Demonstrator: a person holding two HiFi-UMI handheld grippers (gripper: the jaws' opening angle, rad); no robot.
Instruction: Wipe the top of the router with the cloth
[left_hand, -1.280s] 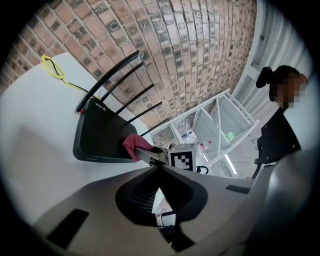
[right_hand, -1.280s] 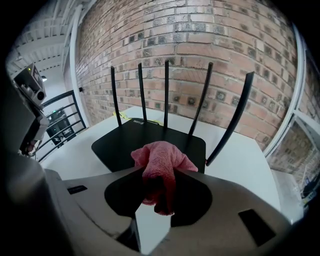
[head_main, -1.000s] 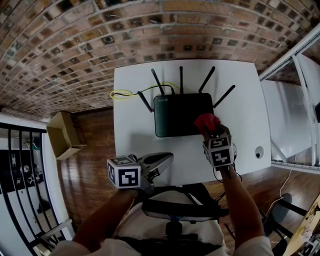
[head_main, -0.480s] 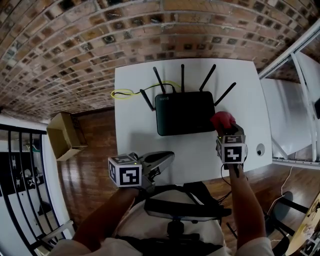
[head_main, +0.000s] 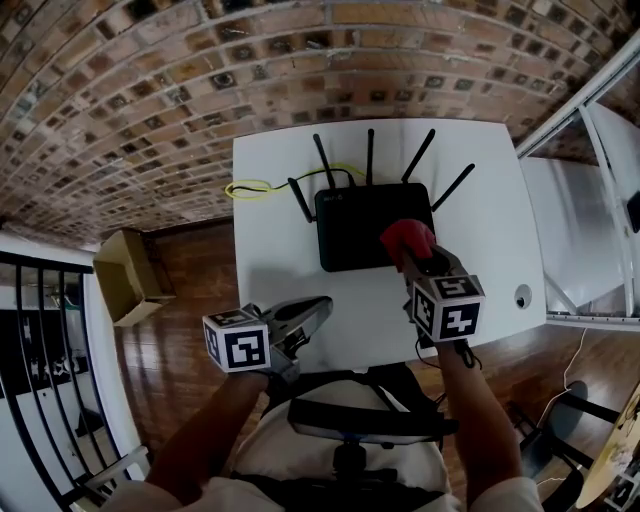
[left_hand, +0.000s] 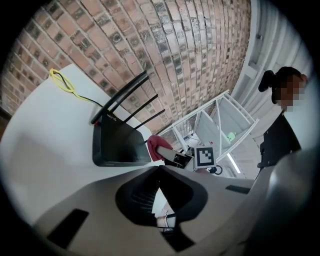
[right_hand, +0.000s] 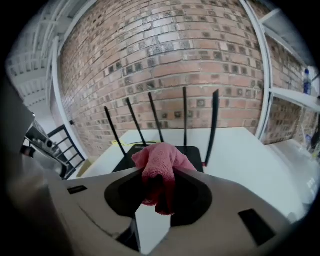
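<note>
The pink cloth (head_main: 405, 237) is being pinched between the nearly closed jaws of the right gripper (head_main: 411, 254), over the front right corner of the black router (head_main: 355, 225) on the white bench (head_main: 270, 250). The left gripper (head_main: 322, 306) is being held empty, jaws together, in front of the router, towards its left.

I see bare white table (head_main: 272, 262) to the left of and nearer than the router (head_main: 360, 235). Its five upright antennas (head_main: 369, 157) fence the far edge. A yellow cable (head_main: 246, 188) loops at far left.
</note>
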